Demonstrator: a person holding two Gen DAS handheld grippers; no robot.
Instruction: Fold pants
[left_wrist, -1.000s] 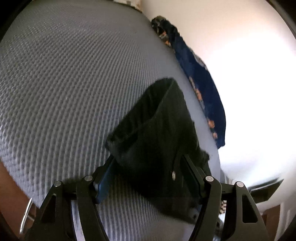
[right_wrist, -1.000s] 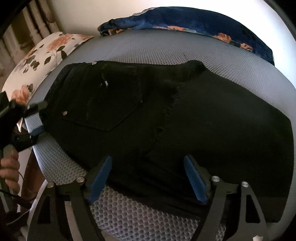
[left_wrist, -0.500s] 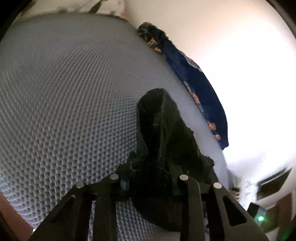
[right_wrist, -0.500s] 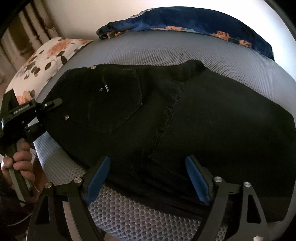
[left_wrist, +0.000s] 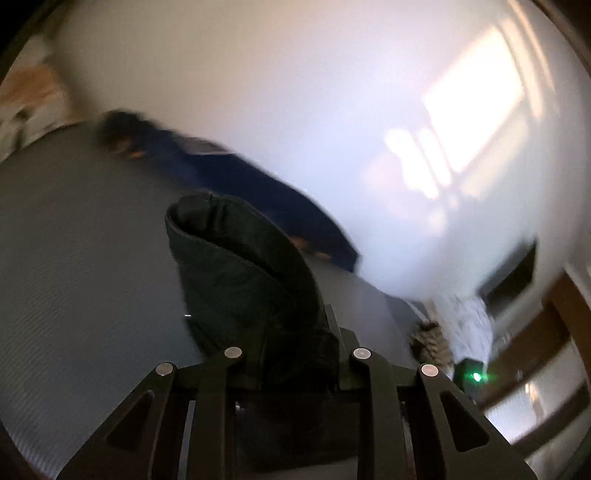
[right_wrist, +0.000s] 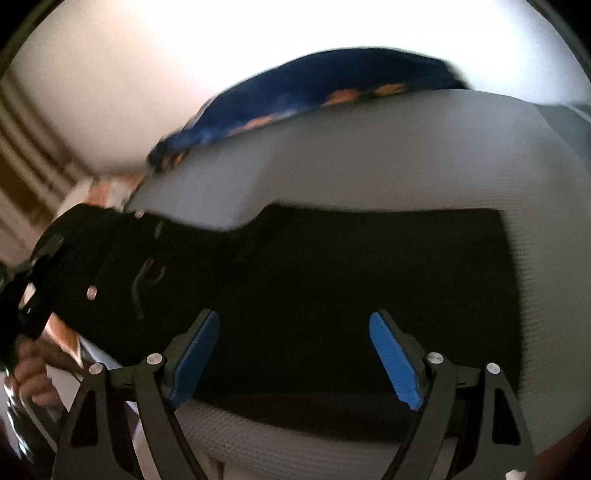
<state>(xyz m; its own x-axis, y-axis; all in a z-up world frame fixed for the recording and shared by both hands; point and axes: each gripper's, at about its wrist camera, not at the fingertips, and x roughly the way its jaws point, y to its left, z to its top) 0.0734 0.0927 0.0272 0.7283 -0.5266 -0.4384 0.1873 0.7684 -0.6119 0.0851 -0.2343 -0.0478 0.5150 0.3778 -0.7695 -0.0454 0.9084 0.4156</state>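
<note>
The black pants (right_wrist: 332, 280) lie spread across the grey mesh mattress (right_wrist: 406, 155), the folded legs flat toward the right, the waist end with its rivets and pocket lifted off the surface at the left. In my left wrist view that waist end (left_wrist: 243, 273) rises as a bunched dark fold straight out from between the fingers. My left gripper (left_wrist: 293, 350) is clamped on this fabric — its jaws have just been closing, and the cloth fills the gap between them. From the right wrist view I can see the same tool (right_wrist: 35, 280) at the far left edge, with a hand (right_wrist: 31, 373) wrapped around its handle below. My right gripper (right_wrist: 295, 354) hangs over the near edge of the pants with its blue pads (right_wrist: 194, 362) spread wide, nothing pinched between them. Along the far side of the mattress runs a dark blue floral cushion (right_wrist: 314, 92) against the white wall (left_wrist: 295, 92) — both views are blurred.
</note>
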